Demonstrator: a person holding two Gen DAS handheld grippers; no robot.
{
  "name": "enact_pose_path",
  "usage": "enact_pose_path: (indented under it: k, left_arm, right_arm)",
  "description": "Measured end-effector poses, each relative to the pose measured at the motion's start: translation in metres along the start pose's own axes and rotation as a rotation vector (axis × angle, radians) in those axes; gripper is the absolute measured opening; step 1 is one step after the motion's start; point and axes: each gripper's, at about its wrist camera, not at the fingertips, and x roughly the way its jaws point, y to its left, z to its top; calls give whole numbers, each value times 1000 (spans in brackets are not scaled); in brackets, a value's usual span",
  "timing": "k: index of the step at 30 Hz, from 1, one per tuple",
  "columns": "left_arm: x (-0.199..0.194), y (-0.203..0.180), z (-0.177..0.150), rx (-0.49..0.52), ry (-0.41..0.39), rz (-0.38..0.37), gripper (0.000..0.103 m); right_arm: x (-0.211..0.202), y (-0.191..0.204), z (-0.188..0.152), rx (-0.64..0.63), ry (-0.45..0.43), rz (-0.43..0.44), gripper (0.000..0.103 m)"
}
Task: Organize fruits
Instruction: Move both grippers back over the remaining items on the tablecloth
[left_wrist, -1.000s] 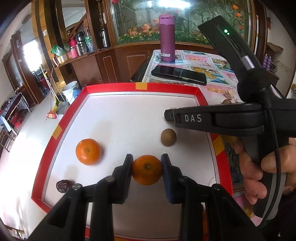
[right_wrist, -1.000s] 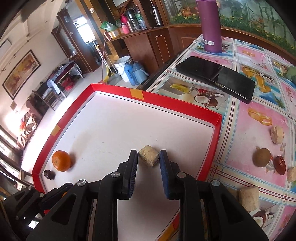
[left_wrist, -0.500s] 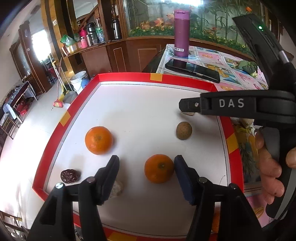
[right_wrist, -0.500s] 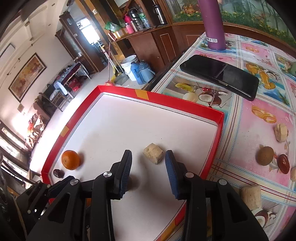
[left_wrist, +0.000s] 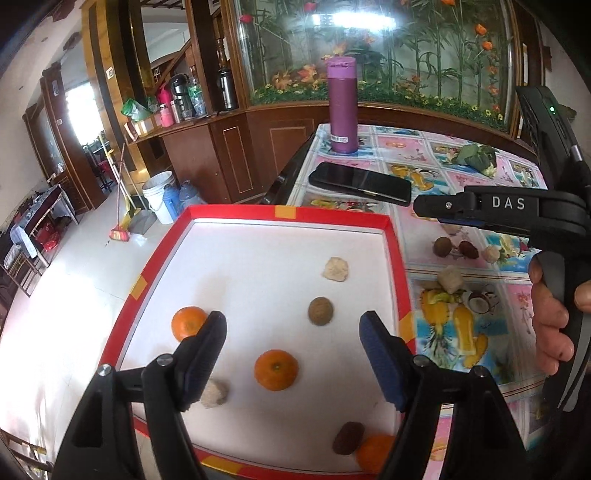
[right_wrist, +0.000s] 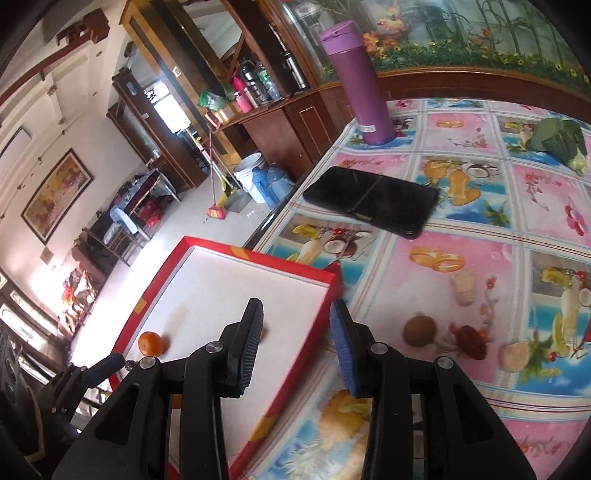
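Released, the round orange tangerine (left_wrist: 276, 370) is now lying free on the red-rimmed white tray (left_wrist: 258, 212) as both claws are backing away.
Left claw (left_wrist: 291, 345) is opening wide, empty; right claw (right_wrist: 296, 341) is hovering part-open, empty, over the tray's edge and the fruit-patterned counter (right_wrist: 480, 206).

The tray (left_wrist: 395, 258) middle lies free; oranges (left_wrist: 276, 370) crowd its near edge.

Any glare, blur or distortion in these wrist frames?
Left wrist: sharp; glare on the aquarium glass, blown-out floor, fisheye bends the red tray. Right wrist: motion-smeared tablecloth, blown-out left side, heavy edge curvature.
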Motion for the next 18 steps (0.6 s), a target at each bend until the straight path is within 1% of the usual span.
enact_pose_path:
  k: [4,9,15,18]
  left_arm:
    - [-4,-27,8,46,-9,-51,77]
    - [-3,-60,13,96,0,-108,77]
    - [6,-95,17,137,24,-154,77]
    - [17,-111,18,144,54,-174,77]
  right_arm:
    - [-30,-44,6,72,-53,-36,37]
    - [-67,-96,3,143,-96,-85,37]
    - [-106,-143,-8,192,-123,-149,37]
    - [-121,-160,-14,203,-129,-183,37]
